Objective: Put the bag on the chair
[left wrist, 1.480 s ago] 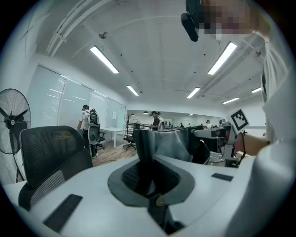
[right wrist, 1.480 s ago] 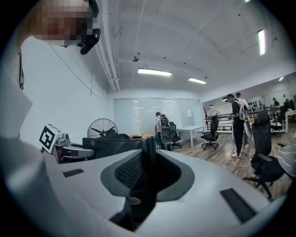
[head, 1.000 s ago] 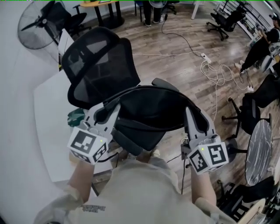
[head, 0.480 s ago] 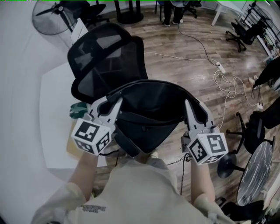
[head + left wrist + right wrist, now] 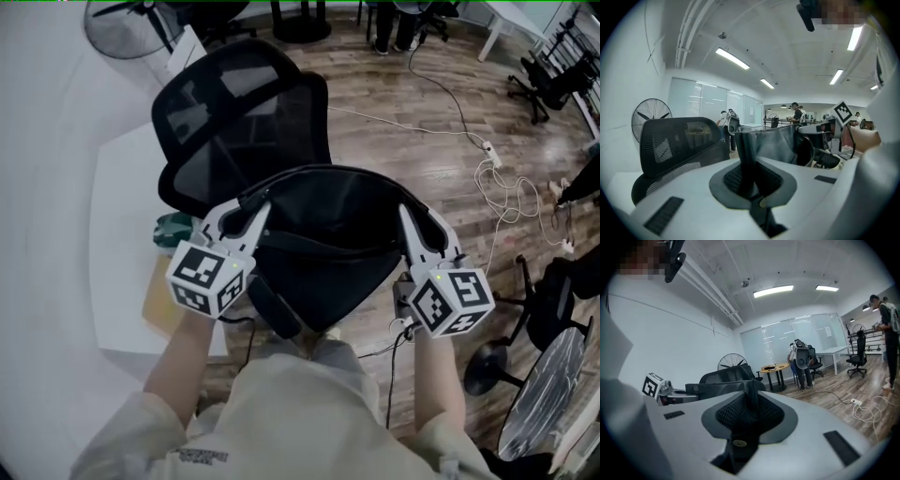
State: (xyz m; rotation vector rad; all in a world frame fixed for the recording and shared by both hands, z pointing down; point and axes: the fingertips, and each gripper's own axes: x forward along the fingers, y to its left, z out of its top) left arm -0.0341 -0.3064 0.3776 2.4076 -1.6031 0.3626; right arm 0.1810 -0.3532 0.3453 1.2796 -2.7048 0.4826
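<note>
A black bag (image 5: 328, 234) hangs with its mouth stretched wide between my two grippers, over the seat of a black mesh office chair (image 5: 239, 108). My left gripper (image 5: 255, 208) is shut on the bag's left rim, seen as a dark fold of the bag (image 5: 747, 157) pinched between its jaws. My right gripper (image 5: 412, 217) is shut on the right rim, where the bag fabric (image 5: 750, 401) fills its jaws. The chair backrest (image 5: 675, 145) rises just behind the bag. The bag hides the seat.
A white table (image 5: 117, 244) stands at the left with a green object (image 5: 173, 230) and a brown sheet (image 5: 159, 300) on it. A fan (image 5: 122, 14) stands behind. Cables and a power strip (image 5: 487, 150) lie on the wood floor; other chairs (image 5: 562, 291) stand at the right.
Both grippers have carried the bag forward, so its open mouth now sits closer to the chair's backrest. Both grips on the bag's rim are unchanged.
</note>
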